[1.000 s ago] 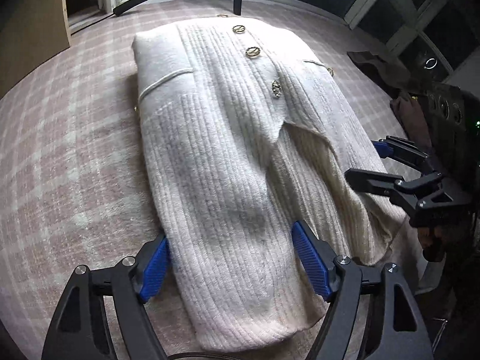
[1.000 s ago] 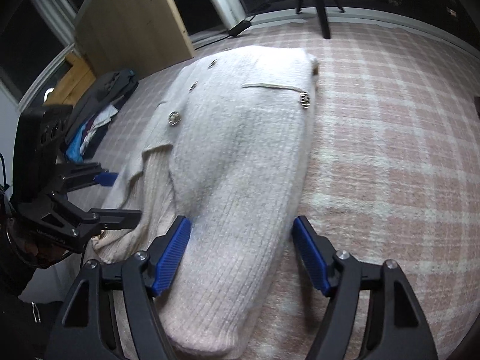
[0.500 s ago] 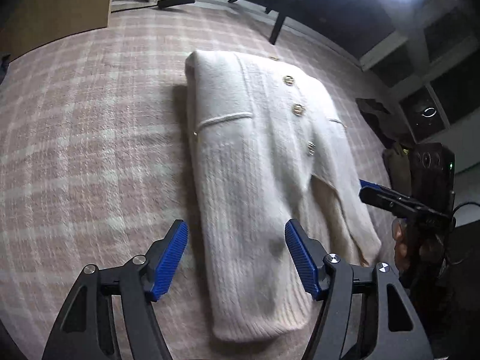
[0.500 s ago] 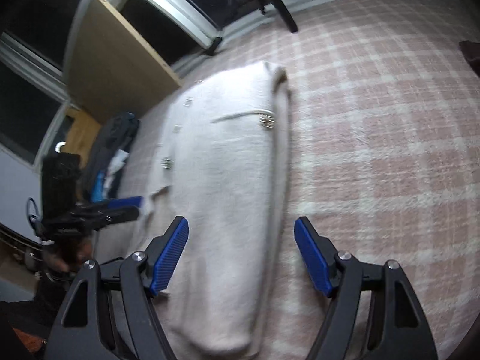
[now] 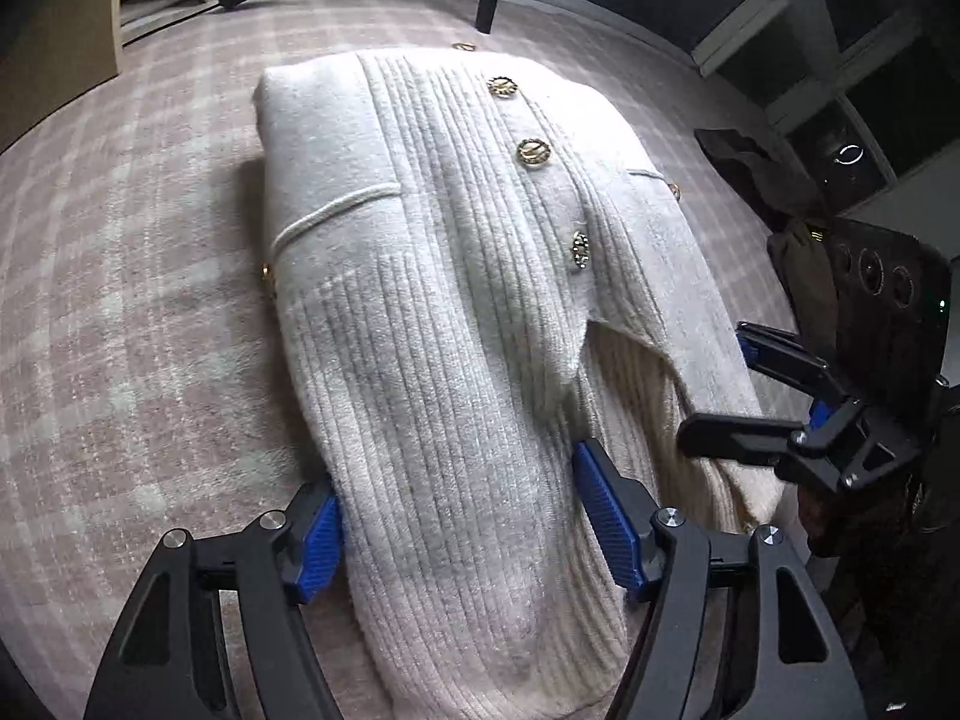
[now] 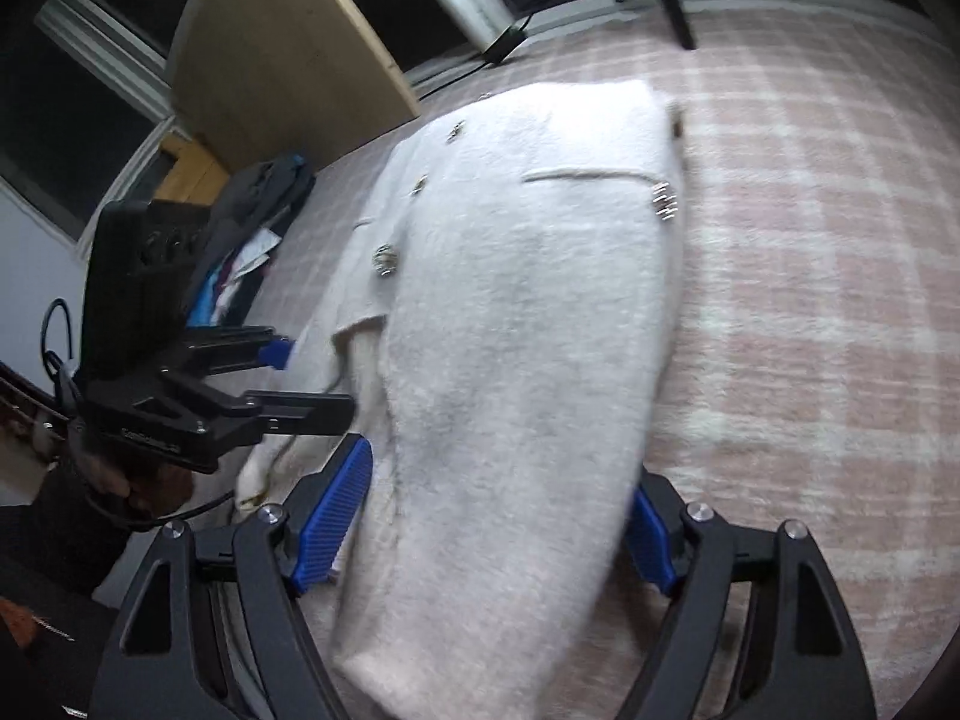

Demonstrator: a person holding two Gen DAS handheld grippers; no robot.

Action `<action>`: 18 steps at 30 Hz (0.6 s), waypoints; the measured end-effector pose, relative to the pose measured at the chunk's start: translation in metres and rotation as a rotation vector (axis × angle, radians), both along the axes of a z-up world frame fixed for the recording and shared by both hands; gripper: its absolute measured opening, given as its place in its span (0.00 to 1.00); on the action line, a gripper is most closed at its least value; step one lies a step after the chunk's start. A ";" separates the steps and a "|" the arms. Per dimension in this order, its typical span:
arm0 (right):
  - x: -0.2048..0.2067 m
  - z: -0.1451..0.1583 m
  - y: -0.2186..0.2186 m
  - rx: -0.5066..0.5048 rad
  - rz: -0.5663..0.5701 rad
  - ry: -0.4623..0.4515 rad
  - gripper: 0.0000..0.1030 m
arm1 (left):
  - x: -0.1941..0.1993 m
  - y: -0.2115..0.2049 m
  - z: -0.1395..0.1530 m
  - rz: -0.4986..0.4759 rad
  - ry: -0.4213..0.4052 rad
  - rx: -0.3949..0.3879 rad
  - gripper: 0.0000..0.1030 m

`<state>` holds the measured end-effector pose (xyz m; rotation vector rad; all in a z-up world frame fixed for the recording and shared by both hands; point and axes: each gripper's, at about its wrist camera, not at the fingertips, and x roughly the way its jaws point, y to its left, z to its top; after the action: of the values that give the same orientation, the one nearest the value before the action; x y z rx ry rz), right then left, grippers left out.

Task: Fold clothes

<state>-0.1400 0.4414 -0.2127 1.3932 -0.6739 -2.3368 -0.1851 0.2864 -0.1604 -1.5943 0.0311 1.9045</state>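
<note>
Referencing everything to the cream cardigan [image 5: 432, 252]: spread lengthwise on the checked rug [image 5: 132, 312], gold buttons [image 5: 533, 152] up, both long sides already turned in, near end close under the grippers. At the cardigan's near left edge: left gripper [image 5: 456, 480] set astride the ribbed left fold, with jaws apart and just widened, knit between the pads but not pinched; judged a regrip stance, not a hold. Along the cardigan's middle: front edge lifted off a ribbed under-layer [image 5: 636, 396], likely needing smoothing. At the cardigan's near right edge: right gripper [image 6: 498, 480] likewise astride the right fold, with jaws spread and just widened, fabric between them, outer pad half hidden behind the knit, no squeeze visible. Judged reason for the paired stance: matched holds on both near corners, for carrying the near end toward the far end in one level fold. Right of the cardigan, well apart: dark clothes [image 5: 744, 156] heaped.
</note>
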 end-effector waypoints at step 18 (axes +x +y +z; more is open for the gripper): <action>-0.006 0.020 -0.013 -0.058 0.039 0.028 0.29 | 0.020 0.034 0.019 0.032 0.070 0.081 0.27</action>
<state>-0.1461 0.4287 -0.1929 1.3337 -0.6943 -2.2839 -0.1653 0.3206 -0.1419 -1.4821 -0.0413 1.9605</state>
